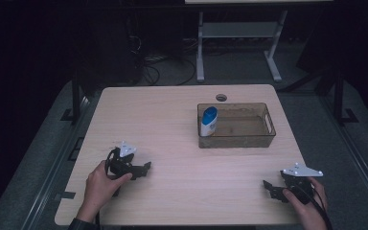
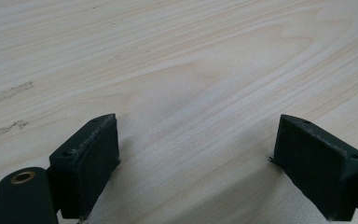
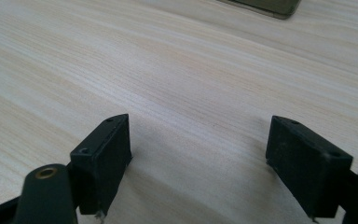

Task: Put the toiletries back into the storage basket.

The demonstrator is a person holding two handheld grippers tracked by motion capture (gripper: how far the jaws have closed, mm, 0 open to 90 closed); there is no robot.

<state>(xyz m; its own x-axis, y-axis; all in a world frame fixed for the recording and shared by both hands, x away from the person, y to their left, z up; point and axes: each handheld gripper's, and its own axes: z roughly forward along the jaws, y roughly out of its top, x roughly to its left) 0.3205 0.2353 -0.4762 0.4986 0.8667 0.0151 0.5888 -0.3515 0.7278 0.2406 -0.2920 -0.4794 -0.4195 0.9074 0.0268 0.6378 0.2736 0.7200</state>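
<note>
High view shows both grippers, left (image 1: 146, 167) and right (image 1: 267, 187), wide open and holding nothing on the table (image 1: 172, 120), well apart from the bottle (image 1: 209, 120) standing in the bin (image 1: 268, 125), so reaching for it likely comes next.

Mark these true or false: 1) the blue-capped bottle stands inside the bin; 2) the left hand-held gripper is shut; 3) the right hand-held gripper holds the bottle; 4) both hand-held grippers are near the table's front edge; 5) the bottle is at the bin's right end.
1) True: the bottle stands upright in the clear bin.
2) False: the left hand-held gripper is open, jaws wide apart over bare table.
3) False: the right hand-held gripper is open and holds nothing; the bottle is in the bin.
4) True: both sit close to the front edge, one at each side.
5) False: it stands at the bin's left end.
</note>
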